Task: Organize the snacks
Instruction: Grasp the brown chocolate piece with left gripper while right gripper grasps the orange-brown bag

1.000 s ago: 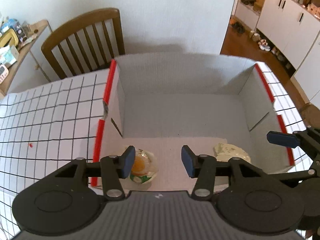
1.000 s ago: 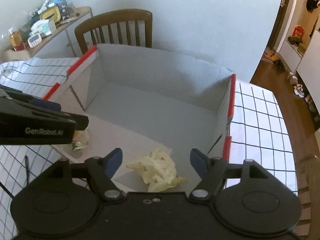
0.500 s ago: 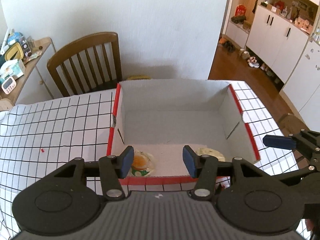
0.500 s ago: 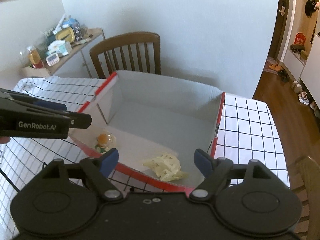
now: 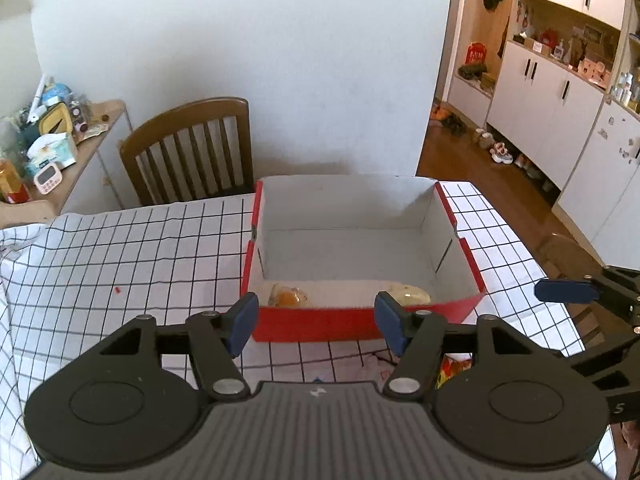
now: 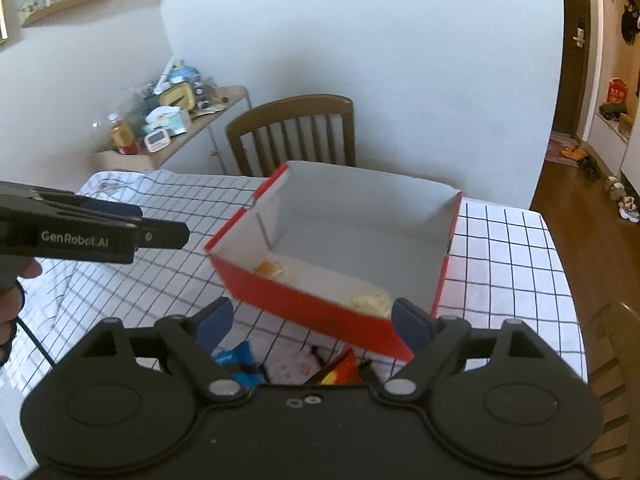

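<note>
A red box [image 5: 320, 320] [image 6: 304, 308] with a white inside stands on the checked tablecloth. In its near part lie a clear packet with an orange snack [image 5: 287, 295] [image 6: 267, 269] and a pale yellow packet [image 5: 408, 293] [image 6: 372, 302]. My left gripper [image 5: 316, 316] hovers above and in front of the box's near wall, its jaws opening with nothing between them. My right gripper [image 6: 312, 320] hangs in front of the box's near corner, jaws opening wide and empty. Loose snack packets lie just below it: a blue one [image 6: 236, 362], a white one [image 6: 292, 366] and an orange-red one [image 6: 340, 370] [image 5: 452, 368].
A wooden chair [image 5: 192, 152] [image 6: 296, 132] stands behind the table. A cluttered side shelf [image 5: 48, 136] [image 6: 172, 116] is at the far left. White cupboards [image 5: 560, 92] and wooden floor lie to the right. A person's hand [image 6: 16, 280] holds the left gripper.
Both grippers have drawn back and risen out of the box, leaving the two packets inside. Both pairs of jaws stand wider than before.
</note>
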The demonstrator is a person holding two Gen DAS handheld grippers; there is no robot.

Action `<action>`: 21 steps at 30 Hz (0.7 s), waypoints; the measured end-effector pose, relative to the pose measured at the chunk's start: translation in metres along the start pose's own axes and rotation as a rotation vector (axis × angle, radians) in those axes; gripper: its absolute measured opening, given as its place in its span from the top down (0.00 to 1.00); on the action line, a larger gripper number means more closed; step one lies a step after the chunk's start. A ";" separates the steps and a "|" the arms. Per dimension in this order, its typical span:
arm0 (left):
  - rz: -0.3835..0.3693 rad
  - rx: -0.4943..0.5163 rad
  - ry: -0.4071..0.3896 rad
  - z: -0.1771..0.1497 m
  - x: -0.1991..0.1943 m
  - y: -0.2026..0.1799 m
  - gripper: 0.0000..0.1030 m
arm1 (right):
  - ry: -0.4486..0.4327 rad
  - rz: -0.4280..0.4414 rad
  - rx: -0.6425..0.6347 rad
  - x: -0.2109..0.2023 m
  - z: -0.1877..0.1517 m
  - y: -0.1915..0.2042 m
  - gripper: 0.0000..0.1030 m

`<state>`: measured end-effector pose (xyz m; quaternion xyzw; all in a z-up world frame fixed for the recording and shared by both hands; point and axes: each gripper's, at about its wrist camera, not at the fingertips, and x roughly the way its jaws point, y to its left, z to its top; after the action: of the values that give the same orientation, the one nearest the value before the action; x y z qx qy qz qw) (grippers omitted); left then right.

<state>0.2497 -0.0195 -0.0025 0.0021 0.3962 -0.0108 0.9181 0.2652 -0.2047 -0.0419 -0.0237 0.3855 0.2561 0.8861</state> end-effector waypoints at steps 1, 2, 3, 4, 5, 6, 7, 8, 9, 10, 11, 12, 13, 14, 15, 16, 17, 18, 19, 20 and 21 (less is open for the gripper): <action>0.003 -0.003 -0.001 -0.005 -0.004 0.000 0.37 | -0.006 0.004 -0.003 -0.004 -0.002 0.002 0.07; 0.004 -0.008 -0.003 -0.009 -0.007 0.001 0.36 | -0.014 0.011 -0.005 -0.008 -0.006 0.004 0.07; 0.003 -0.013 -0.003 -0.014 -0.011 0.001 0.35 | -0.015 0.016 -0.008 -0.011 -0.010 0.006 0.07; 0.005 -0.018 -0.001 -0.018 -0.012 0.002 0.34 | -0.016 0.021 -0.011 -0.013 -0.012 0.008 0.07; 0.006 -0.028 0.000 -0.023 -0.015 0.004 0.34 | -0.017 0.026 -0.014 -0.016 -0.015 0.010 0.07; 0.004 -0.037 0.004 -0.028 -0.017 0.006 0.34 | -0.019 0.030 -0.017 -0.019 -0.019 0.012 0.06; 0.002 -0.047 0.011 -0.032 -0.019 0.007 0.34 | -0.020 0.032 -0.022 -0.021 -0.022 0.014 0.06; -0.001 -0.059 0.018 -0.036 -0.020 0.008 0.34 | -0.021 0.035 -0.028 -0.023 -0.025 0.017 0.06; -0.005 -0.072 0.022 -0.040 -0.022 0.010 0.34 | -0.021 0.036 -0.032 -0.024 -0.028 0.019 0.06; -0.006 -0.080 0.022 -0.044 -0.024 0.013 0.33 | -0.021 0.036 -0.034 -0.026 -0.030 0.022 0.05; -0.006 -0.086 0.020 -0.048 -0.027 0.014 0.33 | -0.020 0.040 -0.036 -0.027 -0.034 0.024 0.05; -0.005 -0.090 0.017 -0.053 -0.029 0.016 0.33 | -0.018 0.045 -0.037 -0.029 -0.038 0.026 0.05; -0.001 -0.093 0.015 -0.059 -0.031 0.017 0.31 | -0.018 0.048 -0.035 -0.030 -0.042 0.029 0.05; 0.004 -0.099 0.015 -0.065 -0.033 0.019 0.25 | -0.016 0.050 -0.035 -0.030 -0.047 0.031 0.05; 0.007 -0.109 0.017 -0.070 -0.034 0.021 0.22 | -0.013 0.054 -0.036 -0.030 -0.050 0.034 0.05; 0.010 -0.118 0.020 -0.075 -0.035 0.024 0.19 | -0.009 0.058 -0.038 -0.030 -0.055 0.036 0.05; 0.012 -0.124 0.025 -0.079 -0.035 0.027 0.19 | -0.004 0.060 -0.042 -0.029 -0.059 0.038 0.05; 0.012 -0.134 0.037 -0.085 -0.035 0.030 0.19 | 0.003 0.062 -0.048 -0.028 -0.062 0.041 0.05; 0.008 -0.146 0.053 -0.091 -0.034 0.033 0.19 | 0.012 0.063 -0.054 -0.026 -0.067 0.044 0.05; 0.004 -0.158 0.068 -0.097 -0.033 0.038 0.18 | 0.022 0.066 -0.058 -0.023 -0.072 0.047 0.05; 0.004 -0.173 0.083 -0.103 -0.031 0.042 0.18 | 0.033 0.069 -0.061 -0.021 -0.076 0.048 0.05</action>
<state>0.1541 0.0240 -0.0506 -0.0758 0.4332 0.0254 0.8977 0.1795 -0.1897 -0.0733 -0.0414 0.3930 0.2978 0.8690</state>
